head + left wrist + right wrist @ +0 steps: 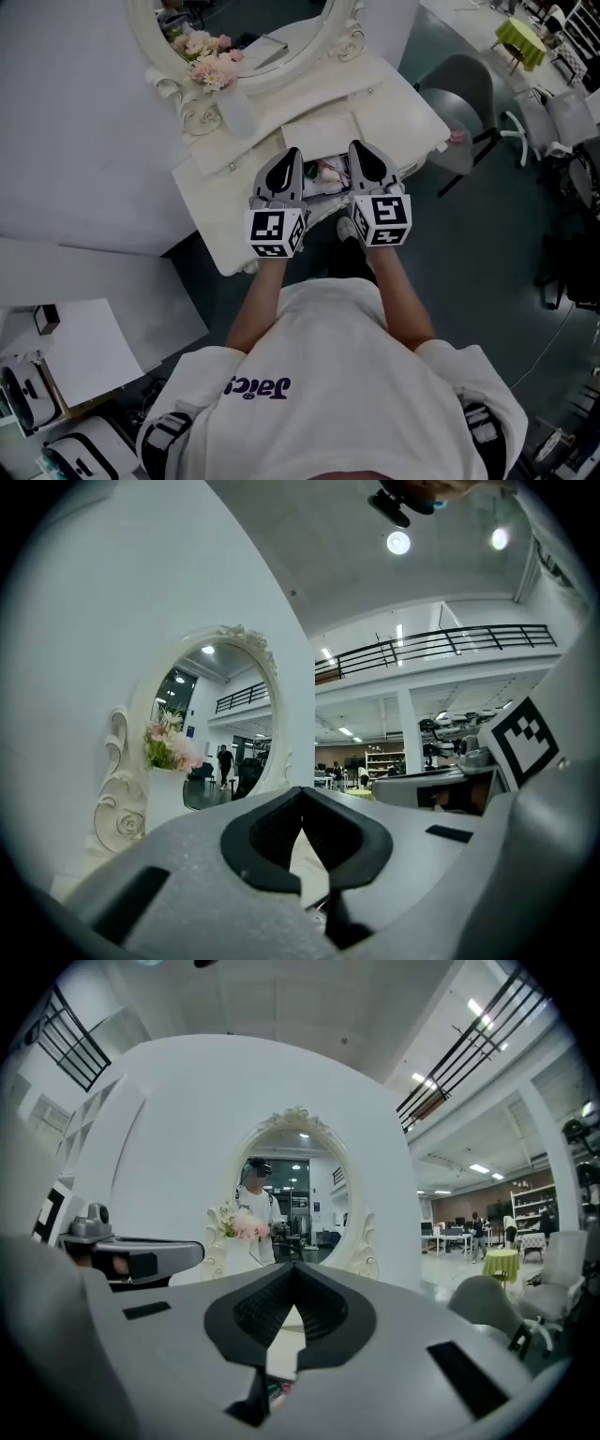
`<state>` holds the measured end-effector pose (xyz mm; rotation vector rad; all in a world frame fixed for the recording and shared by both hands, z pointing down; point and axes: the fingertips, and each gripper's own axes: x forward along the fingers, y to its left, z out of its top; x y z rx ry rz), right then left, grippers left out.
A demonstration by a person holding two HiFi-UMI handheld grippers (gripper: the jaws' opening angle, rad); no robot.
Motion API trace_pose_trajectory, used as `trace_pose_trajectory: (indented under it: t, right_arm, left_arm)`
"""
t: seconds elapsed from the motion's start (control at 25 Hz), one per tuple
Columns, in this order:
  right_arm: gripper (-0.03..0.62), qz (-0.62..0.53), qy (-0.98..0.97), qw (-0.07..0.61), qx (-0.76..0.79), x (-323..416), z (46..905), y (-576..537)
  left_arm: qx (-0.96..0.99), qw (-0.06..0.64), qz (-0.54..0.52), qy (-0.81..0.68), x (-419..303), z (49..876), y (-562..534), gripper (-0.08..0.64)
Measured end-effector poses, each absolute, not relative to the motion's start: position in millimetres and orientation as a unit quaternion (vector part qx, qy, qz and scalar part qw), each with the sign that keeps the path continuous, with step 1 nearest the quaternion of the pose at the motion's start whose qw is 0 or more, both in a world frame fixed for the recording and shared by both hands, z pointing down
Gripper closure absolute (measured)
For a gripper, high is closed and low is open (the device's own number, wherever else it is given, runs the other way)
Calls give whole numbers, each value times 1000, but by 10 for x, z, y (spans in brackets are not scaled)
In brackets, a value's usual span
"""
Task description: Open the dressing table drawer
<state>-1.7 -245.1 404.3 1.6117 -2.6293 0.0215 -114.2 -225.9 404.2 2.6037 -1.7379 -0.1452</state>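
1 open drawer (322, 195); shirt (328, 375) reads "Jaics".

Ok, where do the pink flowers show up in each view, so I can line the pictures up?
Head view: pink flowers at the top, left of centre, against the oval mirror frame.
Left gripper view: at the left, mid height, by the mirror's left edge.
Right gripper view: just left of centre, at the mirror's lower left.
Shared landmark: the mirror's ornate white frame.
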Motion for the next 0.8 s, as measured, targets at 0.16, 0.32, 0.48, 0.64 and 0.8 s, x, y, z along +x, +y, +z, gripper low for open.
trace_pose_trajectory:
  t: [0.16,0.32,0.48,0.64,0.8]
  right_arm:
    - [584,-2,-851,20,524,-42,3960,-2444]
    - [584,0,-847,16,531,6,3981,-2429]
    - [584,9,-840,21,542,89,4066,-2448]
    - [584,15,-833,34,552,177,4185,-2499]
    - [584,29,-820,60,568,276,4368,-2560]
  left_arm:
    - [830,-5,-42,-556,-1161,4009,-2251,546]
    - [831,4,-39,-555,-1139,4070,-2252,546]
    - [834,16,-31,-551,-1083,4159,-2271,546]
    - [837,26,-24,-546,-1023,4285,-2318,546]
    - [838,45,-14,-544,-979,4466,-2380,546]
